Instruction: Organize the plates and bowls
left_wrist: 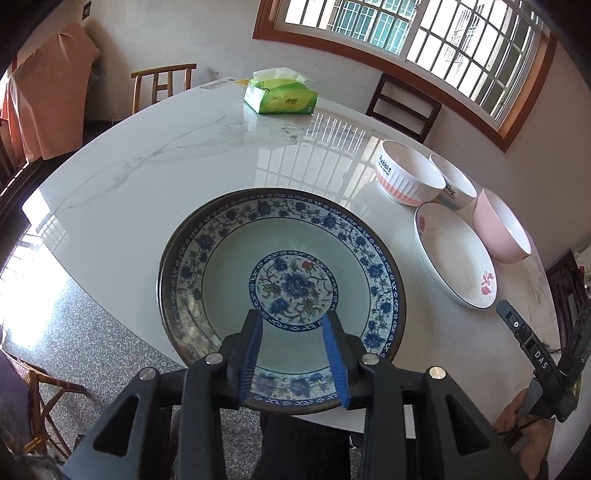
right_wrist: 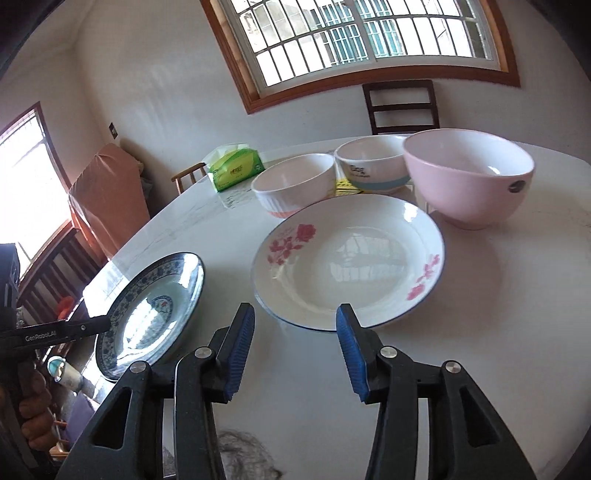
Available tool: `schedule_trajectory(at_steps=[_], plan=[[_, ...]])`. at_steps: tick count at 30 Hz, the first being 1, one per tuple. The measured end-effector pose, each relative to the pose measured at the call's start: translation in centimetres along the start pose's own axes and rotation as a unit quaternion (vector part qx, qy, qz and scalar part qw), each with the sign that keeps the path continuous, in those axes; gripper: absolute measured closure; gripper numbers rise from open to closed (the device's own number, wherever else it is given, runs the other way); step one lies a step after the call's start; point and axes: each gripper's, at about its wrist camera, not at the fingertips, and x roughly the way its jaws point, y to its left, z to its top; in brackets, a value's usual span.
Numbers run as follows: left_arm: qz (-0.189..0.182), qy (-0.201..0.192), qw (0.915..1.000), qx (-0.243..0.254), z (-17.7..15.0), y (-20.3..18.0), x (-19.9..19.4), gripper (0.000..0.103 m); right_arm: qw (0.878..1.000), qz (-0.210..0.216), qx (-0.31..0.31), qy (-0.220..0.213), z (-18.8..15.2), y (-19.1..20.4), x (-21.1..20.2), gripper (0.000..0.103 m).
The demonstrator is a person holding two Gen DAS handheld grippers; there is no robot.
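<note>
A glossy white marble table [left_wrist: 147,177] stands under a barred window [left_wrist: 424,33]. The right gripper [right_wrist: 295,325] is spread and empty, the rose-patterned plate [right_wrist: 347,258] just ahead. The left gripper [left_wrist: 293,325] is spread above stacked blue floral plates [left_wrist: 229,258]; the lower plate is mostly hidden.

The ribbed white bowl with the pink base [left_wrist: 409,174] carries "Rabbit" in black letters, running up its side in the left wrist view. The bowl just behind it [left_wrist: 453,184] reads "Dog" (the same word shows, blurred, on the blue-banded bowl in the right wrist view). "DAS" stands in white on the black body of the right tool [left_wrist: 532,354]. The left tool [right_wrist: 55,332] bears "GenRobot.AI" in white. Print on the green tissue pack [left_wrist: 280,94] is too small to read.
</note>
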Motion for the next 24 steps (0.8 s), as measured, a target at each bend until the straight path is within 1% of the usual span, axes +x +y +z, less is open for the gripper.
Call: schedule_trajectory(at_steps=[1,3,5,7,9,12,14,18,24], plan=[[-0.004,0.003,1.0000,0.005,0.0,-0.7,0.1,0.068,1.000,-0.016,0.009,-0.002,-0.1,-1.5,-0.3,0.054],[-0.015,0.012,0.9997,0.015,0.0,-2.2,0.5,0.068,0.998,-0.044,0.036,-0.005,-0.2,-4.7,-0.8,0.053],[-0.032,0.023,0.9990,0.022,0.2,-3.8,0.9,0.068,0.996,-0.037,0.083,-0.006,0.1,-7.8,-1.3,0.053],[-0.042,0.030,0.9982,0.031,0.5,-5.2,1.4,0.068,0.992,-0.033,0.121,-0.006,0.1,-9.9,-1.5,0.052],[-0.046,0.038,0.9974,0.042,1.1,-6.5,1.9,0.068,0.987,-0.003,0.163,0.003,-0.1,-11.5,-1.2,0.052],[-0.042,0.042,0.9970,0.048,2.7,-7.5,2.6,0.068,0.983,0.019,0.184,0.008,0.1,-12.3,-0.6,0.052],[-0.045,0.048,0.9969,0.044,4.0,-8.0,3.1,0.068,0.980,0.028,0.195,0.014,0.1,-12.6,-0.1,0.050],[-0.050,0.060,0.9960,0.043,6.4,-9.3,4.9,0.068,0.976,0.032,0.215,0.016,0.5,-13.1,0.7,0.047],[-0.037,0.088,0.9938,0.056,7.6,-11.5,8.6,0.068,0.976,0.035,0.213,0.013,1.6,-13.1,2.0,0.046]])
